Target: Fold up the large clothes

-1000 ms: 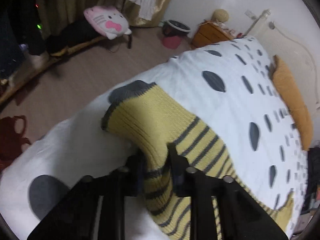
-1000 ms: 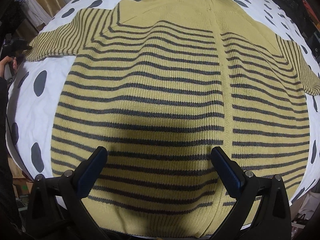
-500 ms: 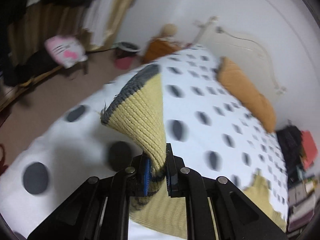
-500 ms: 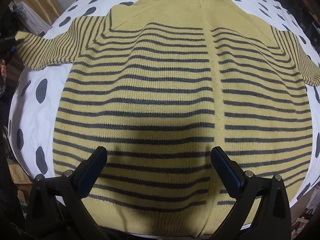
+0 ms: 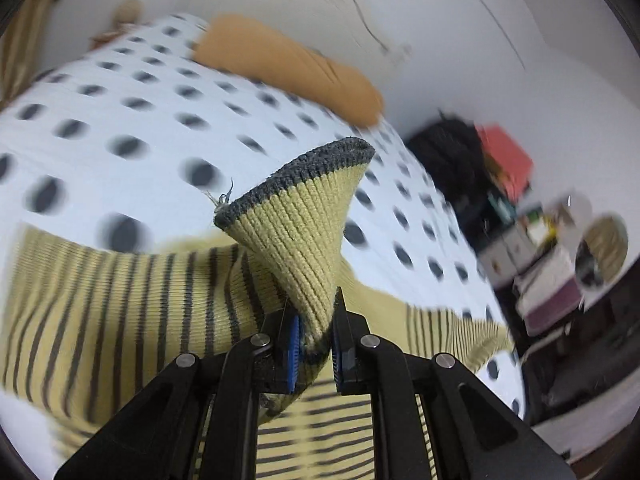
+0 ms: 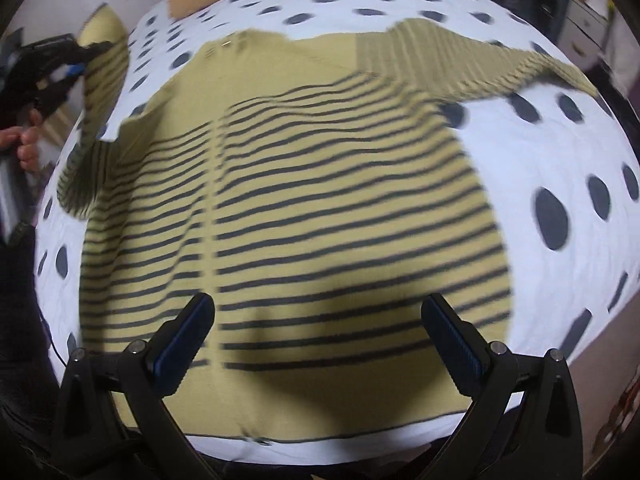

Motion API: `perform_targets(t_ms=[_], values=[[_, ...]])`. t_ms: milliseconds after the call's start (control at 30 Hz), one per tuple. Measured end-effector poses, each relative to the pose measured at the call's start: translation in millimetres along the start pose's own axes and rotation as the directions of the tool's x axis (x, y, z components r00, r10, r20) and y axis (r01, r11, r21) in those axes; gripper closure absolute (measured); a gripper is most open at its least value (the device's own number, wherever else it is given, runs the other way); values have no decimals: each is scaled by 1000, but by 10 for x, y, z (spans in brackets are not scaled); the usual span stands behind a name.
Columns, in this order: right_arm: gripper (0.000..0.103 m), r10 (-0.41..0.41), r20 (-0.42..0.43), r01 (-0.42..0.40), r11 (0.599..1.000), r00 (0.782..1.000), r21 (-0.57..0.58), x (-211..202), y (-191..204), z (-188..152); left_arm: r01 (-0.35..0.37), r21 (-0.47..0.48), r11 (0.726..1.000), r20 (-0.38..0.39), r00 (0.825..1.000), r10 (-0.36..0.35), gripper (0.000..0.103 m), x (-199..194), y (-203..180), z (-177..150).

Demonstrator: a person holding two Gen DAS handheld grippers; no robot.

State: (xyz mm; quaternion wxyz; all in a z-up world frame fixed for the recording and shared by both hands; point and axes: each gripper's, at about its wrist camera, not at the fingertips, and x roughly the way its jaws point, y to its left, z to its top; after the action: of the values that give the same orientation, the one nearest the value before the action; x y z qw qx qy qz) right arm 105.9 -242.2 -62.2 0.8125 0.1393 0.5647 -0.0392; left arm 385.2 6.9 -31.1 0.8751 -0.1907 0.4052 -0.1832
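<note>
Bedding fills both views: a white bedspread printed with dark grey spots, covering a bed that serves as the work surface. An orange pillow lies at its head, against a white wall crossed by thin curved lines. To the right of the bed in the left wrist view stand a dark heap with something red on it and low white storage crowded with small items, all too blurred to identify. No brand, label or writing can be read anywhere.

The yellow sweater, knitted with dark grey stripes and a seam running down its front, lies spread flat over the bedspread with its hem toward the right wrist camera. Its right sleeve stretches out flat across the spots.

The left gripper is clamped on the left sleeve, blue pads pressing the ribbed knit from both sides, so the grey-edged cuff stands up above the fingers and the sleeve hangs lifted over the sweater's body. The same gripper appears at the left edge of the right wrist view with the person's hand behind it.

The right gripper hovers above the lower body of the sweater, its jaws wide apart with nothing between them.
</note>
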Motion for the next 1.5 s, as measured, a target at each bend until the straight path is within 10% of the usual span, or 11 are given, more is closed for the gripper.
perform_targets(t_ms=[167, 300, 433, 567, 733, 867, 1133, 1267, 1300, 1367, 1500], values=[[0, -37, 11, 35, 994, 999, 101, -88, -603, -24, 34, 46, 998, -146, 989, -27, 88, 1022, -654, -597], [0, -57, -3, 57, 990, 998, 129, -71, -881, -29, -14, 32, 999, -282, 959, 22, 49, 1575, -858, -978], [0, -57, 11, 56, 990, 998, 126, -28, -1014, 79, 47, -28, 999, -237, 970, -52, 31, 1349, -797, -959], [0, 56, 86, -67, 989, 995, 128, 74, -985, 443, -87, -18, 996, -97, 992, 85, 16, 702, -527, -655], [4, 299, 65, -305, 944, 952, 126, 604, -667, 1220, -382, 61, 922, 0, 924, 383, 15, 184, 23, -558], [35, 205, -10, -203, 972, 979, 120, 1195, -327, 1739, -523, 86, 848, -44, 848, 528, 16, 81, 567, -631], [36, 398, 43, -395, 880, 916, 265, 1438, -350, 2131, -493, 76, 866, -110, 859, 499, 15, 146, 874, -795], [35, 331, -30, -315, 919, 943, 237, 1537, -207, 2260, -499, 100, 861, -103, 855, 508, 15, 206, 888, -803], [38, 322, -40, -304, 923, 946, 237, 1603, -202, 2300, -498, 95, 862, -106, 856, 506, 14, 206, 890, -802], [92, 259, -46, -242, 944, 965, 222, 1689, -218, 2309, -496, 94, 863, -104, 857, 504, 14, 203, 890, -797], [92, 308, 20, -302, 916, 951, 263, 1511, -407, 2194, -477, 97, 873, -112, 867, 486, 14, 179, 858, -797]])
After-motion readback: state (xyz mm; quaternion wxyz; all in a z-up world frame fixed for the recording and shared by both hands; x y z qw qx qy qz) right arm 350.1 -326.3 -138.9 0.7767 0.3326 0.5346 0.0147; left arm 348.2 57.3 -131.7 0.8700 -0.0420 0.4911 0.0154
